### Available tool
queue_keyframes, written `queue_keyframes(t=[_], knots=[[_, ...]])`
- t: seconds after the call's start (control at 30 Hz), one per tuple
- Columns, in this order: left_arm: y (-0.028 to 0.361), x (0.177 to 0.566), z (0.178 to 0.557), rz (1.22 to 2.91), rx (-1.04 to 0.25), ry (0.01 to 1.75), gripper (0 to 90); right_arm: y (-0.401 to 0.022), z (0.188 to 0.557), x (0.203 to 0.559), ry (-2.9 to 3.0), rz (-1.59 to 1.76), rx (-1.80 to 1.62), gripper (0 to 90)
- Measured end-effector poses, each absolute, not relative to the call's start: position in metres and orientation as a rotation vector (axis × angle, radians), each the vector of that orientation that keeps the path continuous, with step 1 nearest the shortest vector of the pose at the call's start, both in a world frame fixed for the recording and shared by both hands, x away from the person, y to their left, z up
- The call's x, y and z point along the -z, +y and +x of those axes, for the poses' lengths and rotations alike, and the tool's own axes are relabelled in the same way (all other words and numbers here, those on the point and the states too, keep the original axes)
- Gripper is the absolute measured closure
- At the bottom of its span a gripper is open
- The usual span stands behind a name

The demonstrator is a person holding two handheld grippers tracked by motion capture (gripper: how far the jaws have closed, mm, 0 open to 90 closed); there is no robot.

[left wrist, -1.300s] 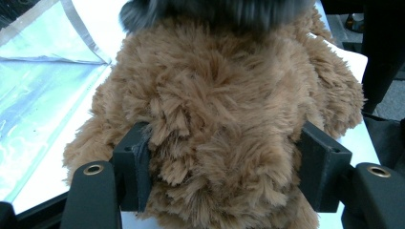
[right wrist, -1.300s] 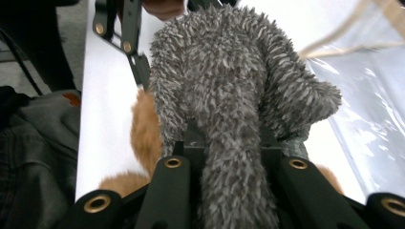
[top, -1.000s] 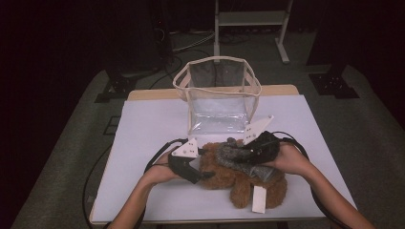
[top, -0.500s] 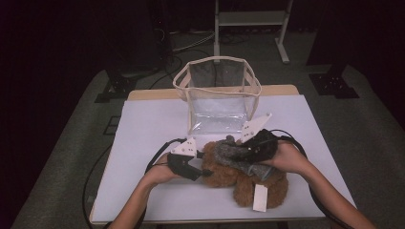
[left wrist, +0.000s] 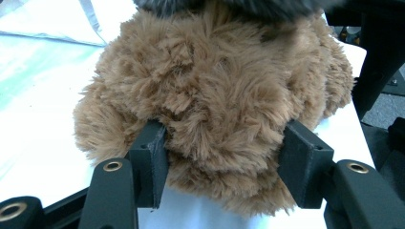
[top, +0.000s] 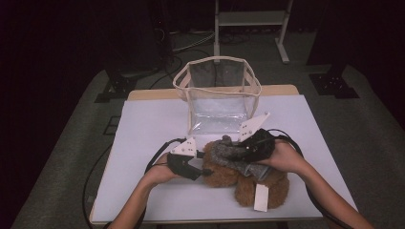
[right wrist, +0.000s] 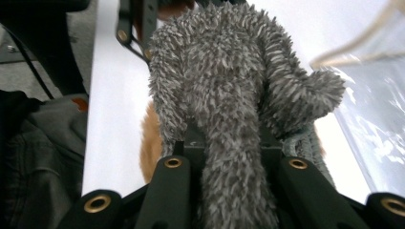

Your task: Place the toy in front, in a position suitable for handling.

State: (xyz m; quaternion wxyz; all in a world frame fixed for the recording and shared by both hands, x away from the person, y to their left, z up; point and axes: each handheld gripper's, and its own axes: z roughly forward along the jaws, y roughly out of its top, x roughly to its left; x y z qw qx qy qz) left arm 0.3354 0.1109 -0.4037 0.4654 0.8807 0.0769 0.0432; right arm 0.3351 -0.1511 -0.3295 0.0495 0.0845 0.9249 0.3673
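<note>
Left hand-held gripper [left wrist: 222, 181] is clamping the brown plush bear [left wrist: 215, 109], jaws having just been closing; right hand-held gripper [right wrist: 234, 162] is pinching its fuzzy grey knitted garment [right wrist: 229, 95]; the clear plastic bag [top: 217, 95] is waiting unfilled.

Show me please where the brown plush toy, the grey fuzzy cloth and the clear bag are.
brown plush toy [left wrist: 215, 95]: left gripper view, furry body.
grey fuzzy cloth [right wrist: 224, 95]: right gripper view, middle.
clear bag [top: 217, 107]: high view, front wall.

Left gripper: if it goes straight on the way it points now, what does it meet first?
The brown plush toy. The left gripper already has its fur between the jaws, which have just been closing.
</note>
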Motion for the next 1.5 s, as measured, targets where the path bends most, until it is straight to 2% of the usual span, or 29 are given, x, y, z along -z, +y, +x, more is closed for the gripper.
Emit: queue_keyframes(t=[0.27,0.43,0.6,0.83,1.03,1.13,1.27,1.5], knots=[[0.109,0.4,0.335,2.174,-0.127,0.178,40.1,-0.174,0.334,0.332,2.806,0.306,-1.099,73.0],[0.109,0.394,0.333,2.163,-0.134,0.179,32.3,-0.171,0.333,0.334,2.817,0.304,-1.103,73.0],[0.106,0.396,0.332,2.174,-0.135,0.162,33.4,-0.163,0.337,0.326,2.815,0.267,-1.077,73.0],[0.109,0.396,0.331,2.178,-0.138,0.154,33.2,-0.155,0.363,0.322,2.817,0.34,-1.03,72.9],[0.107,0.394,0.331,2.165,-0.136,0.196,19.0,-0.153,0.353,0.335,2.856,0.329,-1.042,72.8],[0.103,0.395,0.329,2.171,-0.119,0.17,19.8,-0.153,0.342,0.336,2.872,0.297,-1.062,72.8],[0.101,0.394,0.324,2.192,-0.123,0.114,29.3,-0.153,0.336,0.332,2.873,0.262,-1.026,72.8],[0.103,0.394,0.321,2.216,-0.131,0.069,32.6,-0.155,0.357,0.325,2.838,0.326,-0.983,72.8]])
